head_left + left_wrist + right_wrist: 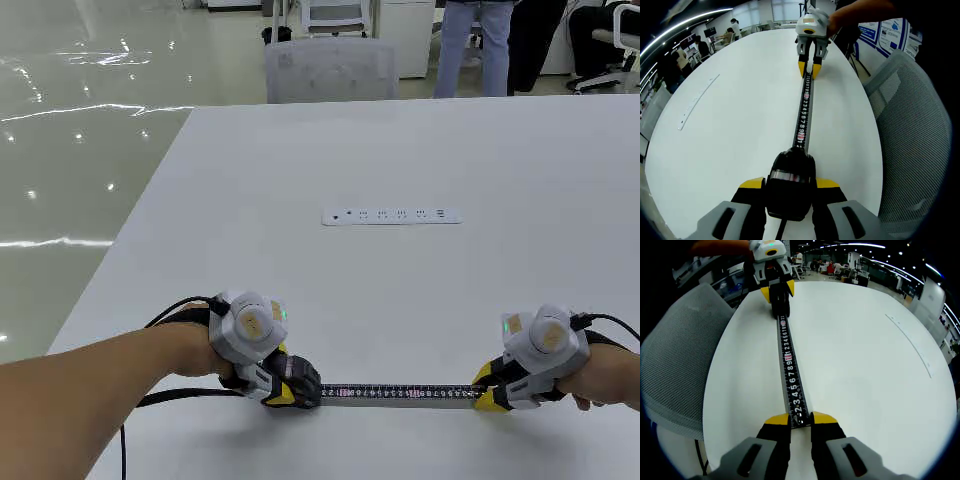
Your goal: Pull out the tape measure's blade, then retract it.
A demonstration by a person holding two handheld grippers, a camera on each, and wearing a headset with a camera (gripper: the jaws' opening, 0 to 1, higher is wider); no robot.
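Tape measure [300, 384] is down on the white surface [420, 140], on the near side of the power strip [391, 215] and well apart from it.

Starting to the left of the power strip: the left tool [283, 384] is clamped on the black case [790, 185], one jaw pressed against each side, and the case is resting on the surface. From there the blade [400, 392] runs out flat along the surface and passes the power strip on its near side. The numbers face up, and I can't see any sag or twist. Over to the right of the power strip, the right tool [800, 418] has its yellow jaw tips pinched together on the very end of the blade, where the low numbers start. I can't make out the hook itself since it's tucked in between the tips.

Progress-wise I'd call the first half pretty much done, because a good stretch of blade is out and looks taut between the two tools. Whether it's meant to come out further, no idea. What's left is the retract. My guess is the right tool either walks the end back toward the case or lets go so the spring reels it in. Just letting go could make the blade whip, so easing it back looks safer.
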